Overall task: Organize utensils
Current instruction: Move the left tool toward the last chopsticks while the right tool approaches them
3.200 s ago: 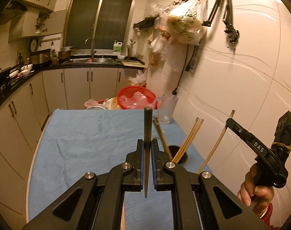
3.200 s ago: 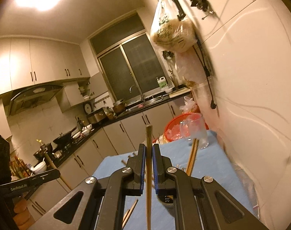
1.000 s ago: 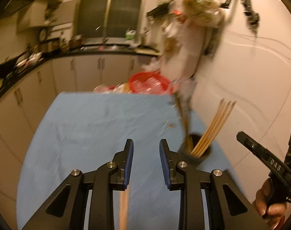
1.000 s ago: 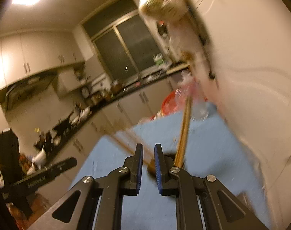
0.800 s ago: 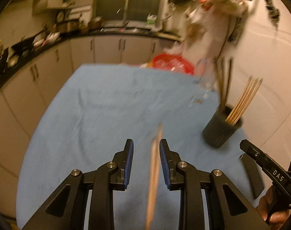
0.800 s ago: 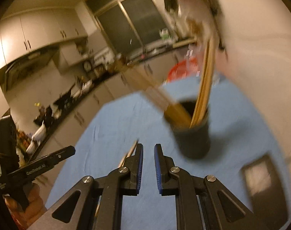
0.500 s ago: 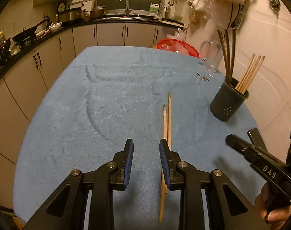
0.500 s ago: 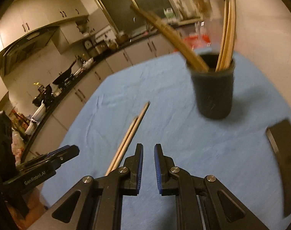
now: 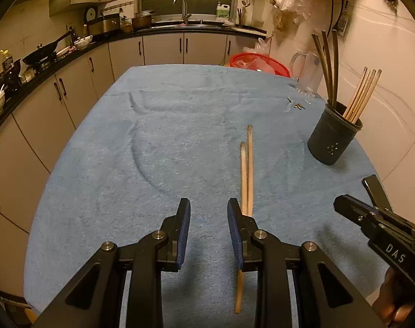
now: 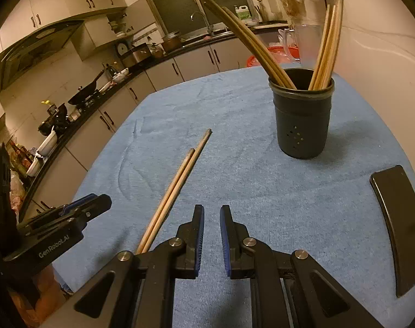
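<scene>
Two wooden chopsticks lie side by side on the blue table cloth; they also show in the right wrist view. A dark utensil holder at the right holds several light and dark chopsticks; it also shows in the right wrist view. My left gripper is open and empty, low over the cloth, with the chopsticks passing just right of its right finger. My right gripper is slightly open and empty, to the right of the chopsticks. It also shows in the left wrist view.
A black flat object lies on the cloth at the right edge. A red basket and a clear jug stand at the table's far end. The white wall runs along the right. Kitchen counters lie left and behind.
Both grippers let go of the chopsticks they held over the holder, pulled back and dropped low over the cloth. Over the last half second both have crept closer to the two lying chopsticks.
</scene>
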Tool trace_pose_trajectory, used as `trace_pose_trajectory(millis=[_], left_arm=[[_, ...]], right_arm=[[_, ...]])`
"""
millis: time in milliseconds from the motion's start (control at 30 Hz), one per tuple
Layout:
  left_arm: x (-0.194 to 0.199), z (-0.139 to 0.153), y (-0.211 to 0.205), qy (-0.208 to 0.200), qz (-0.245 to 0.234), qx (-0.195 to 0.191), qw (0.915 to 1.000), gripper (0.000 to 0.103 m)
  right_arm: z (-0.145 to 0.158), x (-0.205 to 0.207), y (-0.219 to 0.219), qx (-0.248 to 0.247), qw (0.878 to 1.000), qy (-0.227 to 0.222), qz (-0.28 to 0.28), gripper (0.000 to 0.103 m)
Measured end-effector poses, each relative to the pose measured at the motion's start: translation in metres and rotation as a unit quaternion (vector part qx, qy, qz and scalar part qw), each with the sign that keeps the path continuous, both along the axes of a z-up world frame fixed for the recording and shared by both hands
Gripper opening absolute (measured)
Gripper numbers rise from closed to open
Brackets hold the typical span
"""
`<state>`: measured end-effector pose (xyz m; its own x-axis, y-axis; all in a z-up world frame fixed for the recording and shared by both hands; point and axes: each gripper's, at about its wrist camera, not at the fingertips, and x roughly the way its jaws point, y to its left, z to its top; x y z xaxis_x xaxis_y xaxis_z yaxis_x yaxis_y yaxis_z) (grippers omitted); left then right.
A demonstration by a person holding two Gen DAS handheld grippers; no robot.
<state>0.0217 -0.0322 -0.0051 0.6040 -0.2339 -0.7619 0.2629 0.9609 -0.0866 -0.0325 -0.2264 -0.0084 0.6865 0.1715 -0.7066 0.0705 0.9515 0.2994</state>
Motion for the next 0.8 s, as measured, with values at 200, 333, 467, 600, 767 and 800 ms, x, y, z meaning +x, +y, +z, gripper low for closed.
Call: trace_pose_trajectory(millis=[200, 333, 467, 600, 767, 800], left_arm=[[-0.005, -0.001, 0.006, 0.000, 0.004, 0.014, 0.9999, 0.028], [-0.004, -0.001, 0.010, 0.001, 0.006, 0.021, 0.9998, 0.028], [0.002, -0.002, 0.015, 0.002, 0.012, 0.027, 0.9996, 0.028], [0.011, -0.005, 0.018, 0.006, 0.019, 0.033, 0.9993, 0.029], [0.021, -0.013, 0.021, 0.013, 0.027, 0.040, 0.9988, 0.029], [0.022, -0.015, 0.022, 0.014, 0.028, 0.042, 0.9986, 0.029]], right_arm=[[0.005, -0.001, 0.004, -0.001, 1.000, -0.001, -0.005, 0.014], [0.004, 0.006, 0.010, -0.002, 1.000, 0.006, 0.001, 0.019], [0.001, 0.016, 0.012, -0.003, 1.000, 0.016, 0.000, 0.031], [0.000, 0.032, 0.010, -0.006, 1.000, 0.024, -0.003, 0.032], [0.002, 0.050, 0.010, -0.008, 1.000, 0.030, -0.006, 0.032], [0.002, 0.053, 0.011, -0.008, 0.999, 0.033, -0.005, 0.032]])
